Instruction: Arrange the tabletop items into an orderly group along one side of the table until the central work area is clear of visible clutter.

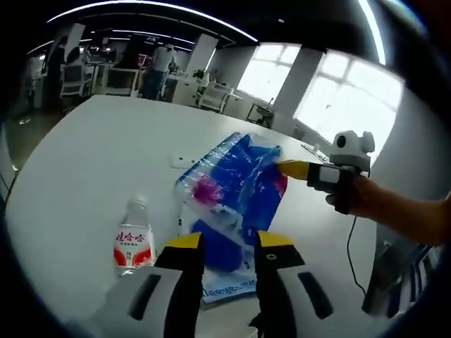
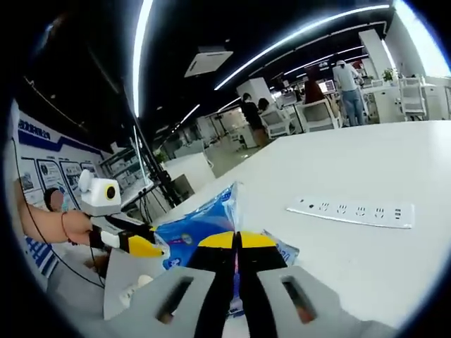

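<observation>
An open-plan office: rows of desks [image 2: 394, 95] with chairs [image 1: 215, 95], strip ceiling lights [image 2: 296, 35], large windows [image 1: 345, 105], people [image 1: 156, 67] working beyond the white table [image 1: 91, 155].

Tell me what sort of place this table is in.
Most likely an open-plan office or lab. The big white table carries a power strip, desks with monitors and white chairs stand behind it with people among them, long strip lights cross the dark ceiling, and posters line one wall.
</observation>
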Tool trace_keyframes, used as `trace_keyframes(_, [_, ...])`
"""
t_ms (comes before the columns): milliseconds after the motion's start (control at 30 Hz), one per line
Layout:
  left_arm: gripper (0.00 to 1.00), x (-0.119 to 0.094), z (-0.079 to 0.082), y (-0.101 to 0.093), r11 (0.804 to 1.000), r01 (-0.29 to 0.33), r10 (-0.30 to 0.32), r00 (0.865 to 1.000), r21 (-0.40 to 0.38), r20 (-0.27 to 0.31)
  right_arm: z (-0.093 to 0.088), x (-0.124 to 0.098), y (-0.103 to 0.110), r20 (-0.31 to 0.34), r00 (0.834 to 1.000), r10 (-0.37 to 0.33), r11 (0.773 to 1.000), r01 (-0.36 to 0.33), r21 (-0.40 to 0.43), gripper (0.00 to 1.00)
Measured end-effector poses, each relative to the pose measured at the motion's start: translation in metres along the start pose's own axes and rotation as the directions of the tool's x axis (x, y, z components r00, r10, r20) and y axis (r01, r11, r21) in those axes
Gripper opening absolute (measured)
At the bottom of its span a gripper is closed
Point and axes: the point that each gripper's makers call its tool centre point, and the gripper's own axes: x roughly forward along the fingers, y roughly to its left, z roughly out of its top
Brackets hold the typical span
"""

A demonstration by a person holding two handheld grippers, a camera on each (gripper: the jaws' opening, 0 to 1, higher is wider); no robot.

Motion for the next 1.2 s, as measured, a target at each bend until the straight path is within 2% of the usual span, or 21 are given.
trace_keyframes(100, [0.13,0.001,0.002,-0.003,1.000,-0.004,0.004,1.000,0.029,0.004,0.000,-0.004,0.001,0.009,1.000,-0.006,1.000,0.006,0.006,0.00])
trace_keyframes(233, [0.06,0.001,0.003,-0.006,0.999,-0.003,0.003,1.000,0.045,-0.003,0.002,-0.009,0.001,0.016,1.000,-0.011,1.000,0.011,0.010,0.00])
trace_keyframes(467, [0.01,-0.001,0.005,-0.017,0.996,0.001,0.000,1.000,0.089,-0.012,0.001,-0.023,0.001,0.019,1.000,-0.025,1.000,0.025,0.013,0.00])
trace_keyframes(667, [0.00,-0.002,0.009,-0.028,0.994,0.022,-0.020,1.000,0.108,-0.020,0.002,-0.037,0.003,0.027,0.999,-0.041,0.999,0.041,0.023,0.00])
trace_keyframes(833, [0.00,-0.002,0.012,-0.039,0.986,0.038,-0.031,0.999,0.163,-0.043,0.001,-0.048,0.003,0.028,0.998,-0.058,0.998,0.058,0.027,0.00])
trace_keyframes(1200, [0.00,-0.001,0.017,-0.061,0.979,0.077,-0.065,0.996,0.187,-0.067,0.008,-0.075,0.003,0.053,0.995,-0.086,0.996,0.084,0.039,0.00])
